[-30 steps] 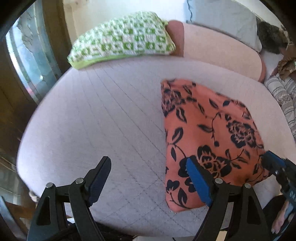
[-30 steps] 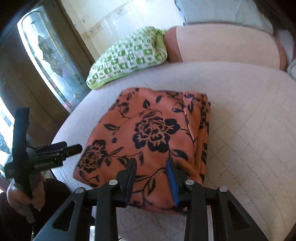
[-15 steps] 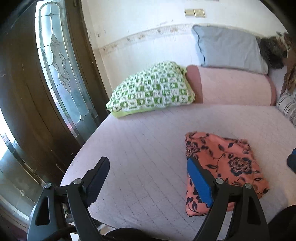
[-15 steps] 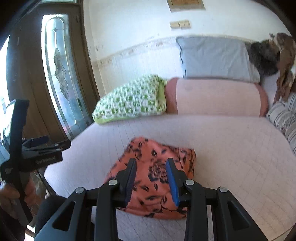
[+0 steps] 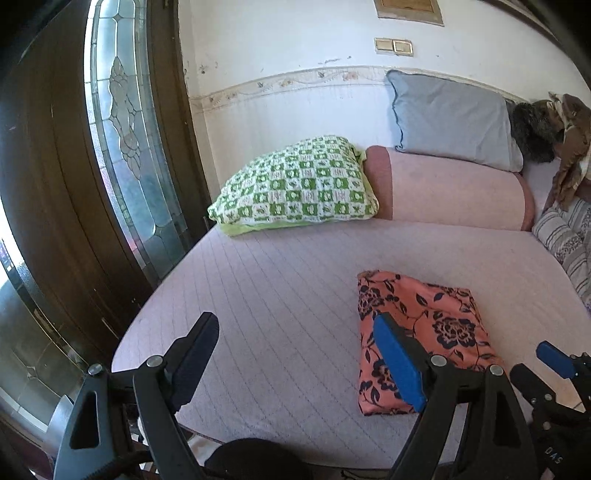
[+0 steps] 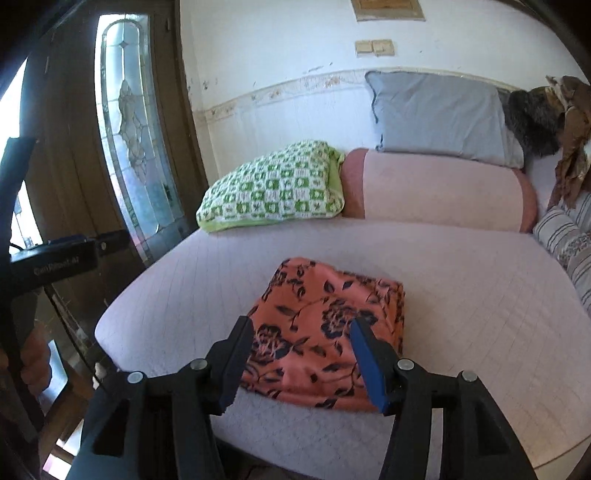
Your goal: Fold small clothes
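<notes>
Cloth point(image 6: 328, 328), orange with dark flowers, lies folded in a neat rectangle on the pale quilted bed point(image 6: 461, 280), near its front edge and well short of the green checked pillow point(image 6: 273, 188). The left gripper point(image 5: 295, 354) hangs above the bed with jaws spread wide and empty. The right gripper point(image 6: 303, 347) has just been opening its jaws; nothing is pinched between them, the cloth lying below.

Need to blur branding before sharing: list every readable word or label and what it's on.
"DAS": black housing of the right claw, whose empty jaws have just been opening.
White lettering on the left claw body: too blurred to read.
Framed sheet on the wall: unreadable.
</notes>
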The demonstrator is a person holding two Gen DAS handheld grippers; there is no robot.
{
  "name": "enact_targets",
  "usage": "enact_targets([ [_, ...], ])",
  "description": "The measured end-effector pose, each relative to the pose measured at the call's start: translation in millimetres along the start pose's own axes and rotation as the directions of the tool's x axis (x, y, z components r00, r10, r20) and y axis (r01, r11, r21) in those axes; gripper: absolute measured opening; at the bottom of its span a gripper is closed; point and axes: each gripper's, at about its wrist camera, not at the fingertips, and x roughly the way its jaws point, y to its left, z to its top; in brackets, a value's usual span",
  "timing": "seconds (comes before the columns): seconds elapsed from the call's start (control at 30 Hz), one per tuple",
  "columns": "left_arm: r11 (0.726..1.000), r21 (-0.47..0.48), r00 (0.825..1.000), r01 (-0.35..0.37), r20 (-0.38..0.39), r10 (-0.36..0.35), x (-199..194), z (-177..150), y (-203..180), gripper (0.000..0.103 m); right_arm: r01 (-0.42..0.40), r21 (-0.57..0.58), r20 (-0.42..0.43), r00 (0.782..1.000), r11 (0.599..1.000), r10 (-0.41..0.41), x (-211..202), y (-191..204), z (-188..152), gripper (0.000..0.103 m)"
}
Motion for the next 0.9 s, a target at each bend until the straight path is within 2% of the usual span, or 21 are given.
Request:
enact_targets([
  [0.27, 0.999, 0.029, 0.999, 0.037, -0.036, -0.036, 2.0, -16.0, -4.6, 0.086, 0.013, -0.017, -0.042, 0.999, 1.0, -0.014, 2.6, 15.0, -3.5, 0.059],
  [0.57, 0.997, 0.015, 0.994, 0.075, -0.076, -0.074, 4.0, -17.1, 0.9, 0.086, 0.02, 0.002, -0.036, 0.999, 1.0, -0.02, 3.6, 10.5, 7.5, 0.059],
  [0.8, 0.994, 0.03, 0.988, 0.106, -0.119, -0.101, 18.2, -12.9, -16.8, 0.086, 0.033, -0.008, -0.031, 0.999, 0.999, -0.033, 7.1, 2.4, 5.8, 0.059],
  [0.9, 0.992, 0.035, 0.987, 0.12, -0.114, -0.115, 19.8, -9.7, -25.0, 0.086, 0.051, 0.005, 0.002, 0.999, 0.999, -0.051, 0.6, -6.5, 6.8, 0.059],
])
